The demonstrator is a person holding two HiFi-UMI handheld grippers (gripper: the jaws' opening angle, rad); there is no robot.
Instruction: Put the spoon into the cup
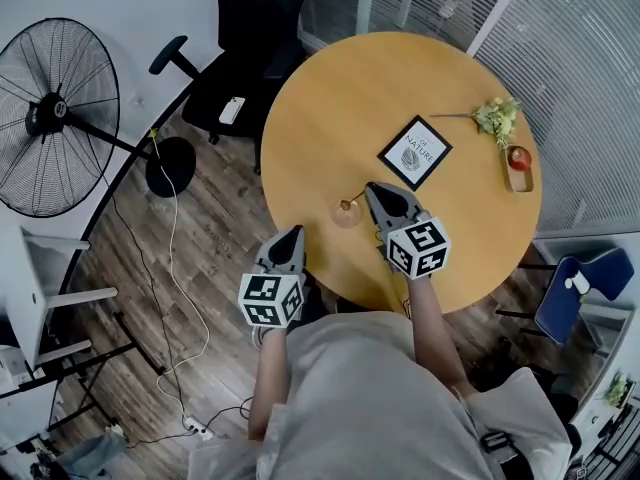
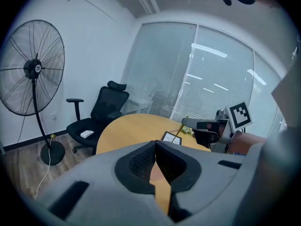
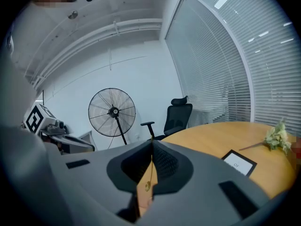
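Spoon (image 1: 352, 201): thin, gold-coloured metal, handle pinched between the clenched jaws of the right tool (image 1: 374, 190). Its bowl end reaches toward the cup (image 1: 347, 215), which stands close to the near edge of the bench (image 1: 330, 98); I cannot tell whether the bowl is past the rim. Judged light, stiff and slick. The narrow handle could pivot in the pads, so a hold high on the handle suits. Cup looks clear and easily tipped. Left tool (image 1: 296, 232) is clenched on nothing, just off the near edge. Framed card (image 1: 415, 153) lies nearer the middle.
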